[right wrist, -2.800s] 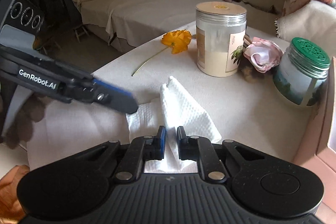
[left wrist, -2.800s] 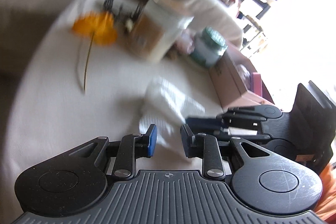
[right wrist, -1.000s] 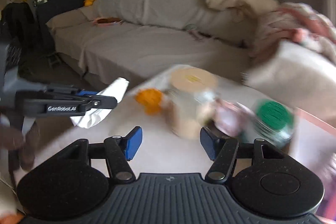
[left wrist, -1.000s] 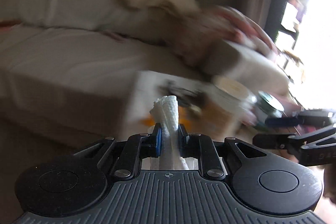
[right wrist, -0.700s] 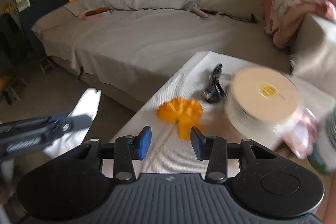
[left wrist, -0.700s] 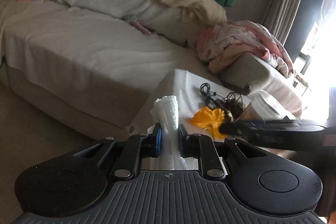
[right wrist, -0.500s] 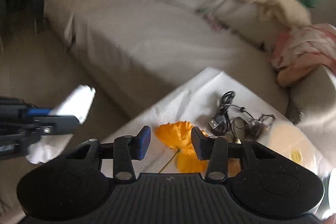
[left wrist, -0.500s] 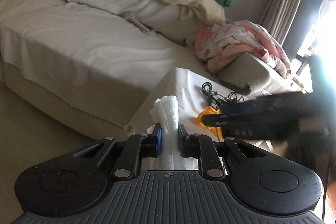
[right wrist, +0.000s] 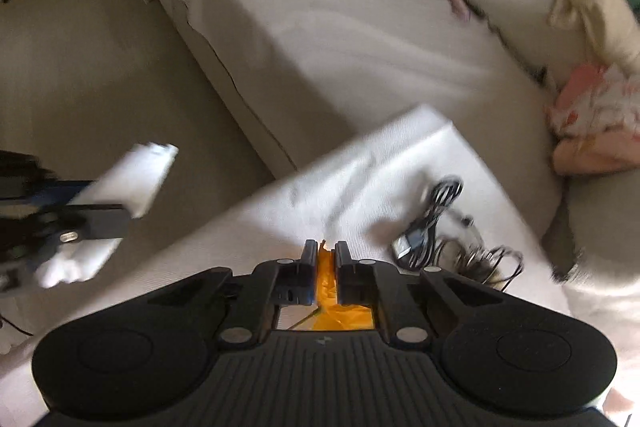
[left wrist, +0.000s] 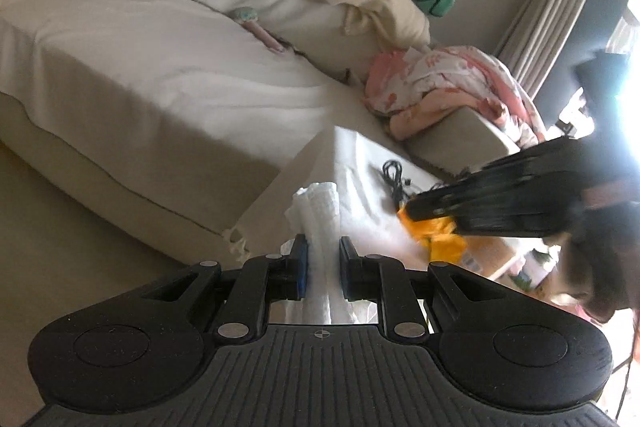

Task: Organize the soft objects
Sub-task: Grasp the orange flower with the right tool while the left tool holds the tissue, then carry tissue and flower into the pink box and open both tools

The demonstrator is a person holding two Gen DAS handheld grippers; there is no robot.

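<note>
Quilted white paper towel (left wrist: pixel 320 223) rolled and pinched in left gripper (left wrist: pixel 322 259), right gripper (right wrist: pixel 323 267) closing on crumpled orange fabric flower (right wrist: pixel 326 283) on cloth-covered surface (right wrist: pixel 304 195), stem mostly hidden, tangled black cable (right wrist: pixel 436 219) nearby.

Lying on the cloth-covered table (right wrist: pixel 280 211): a tangle of cables (right wrist: pixel 444 227) toward its far right corner, the flower (right wrist: pixel 326 283) nearer, left of the cables, sitting between the pads of the right gripper (right wrist: pixel 326 255); hanging off the table's left edge, over the floor (right wrist: pixel 100 67), the folded paper towel (right wrist: pixel 132 175) in the left gripper (left wrist: pixel 322 259); standing behind the table, the sofa (left wrist: pixel 140 75), with a crumpled blanket (left wrist: pixel 444 87) lying on its right end.
</note>
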